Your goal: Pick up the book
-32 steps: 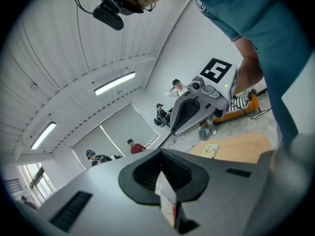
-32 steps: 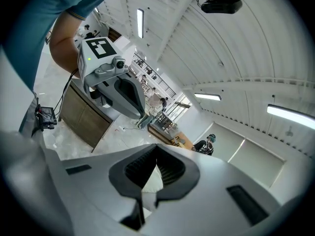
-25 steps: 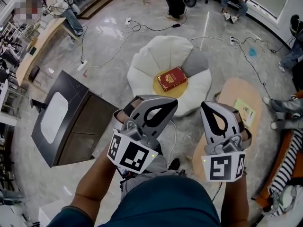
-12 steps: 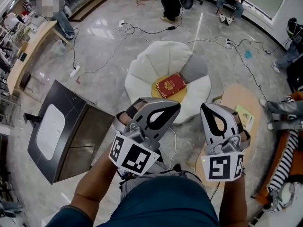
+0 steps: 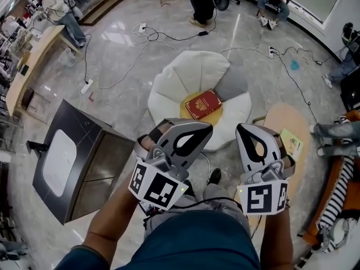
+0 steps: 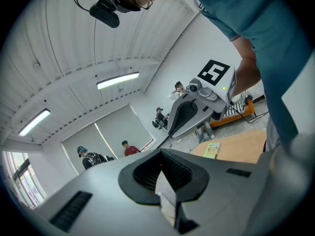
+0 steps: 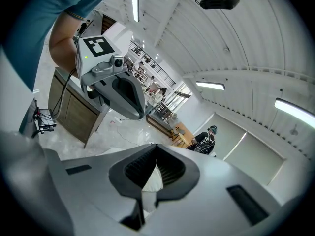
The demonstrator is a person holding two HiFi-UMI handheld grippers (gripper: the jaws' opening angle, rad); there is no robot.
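A glossy grey stone floor (image 5: 121, 58) is spreading across the room, with black cables (image 5: 169, 35) trailing over it and a white power strip (image 5: 87, 86) lying near the left side. A long wooden desk (image 5: 34, 63) is running along the upper left, and several people are standing or sitting round the edges, one of them standing at the top (image 5: 201, 1). In the gripper views a white panelled ceiling is showing, with strip lights (image 6: 118, 80) glowing.

In the middle of the floor a white flower-shaped cushion (image 5: 183, 75) is sitting, with a round yellow centre (image 5: 211, 117). The red book (image 5: 203, 104) is lying flat on that yellow centre, closed and turned at an angle. To the right, a low oval wooden table (image 5: 287, 117) is carrying a thin yellow-green booklet (image 5: 291, 142). To the left, a dark cabinet (image 5: 95, 167) with a pale panel on its top is standing; its inside is hidden.

The left gripper (image 5: 207, 128) and the right gripper (image 5: 246, 129) are hovering side by side in front of the person, pointing toward the cushion. Each one's jaws are pressed together with nothing between them. Both tips are hanging short of the book, apart from it.
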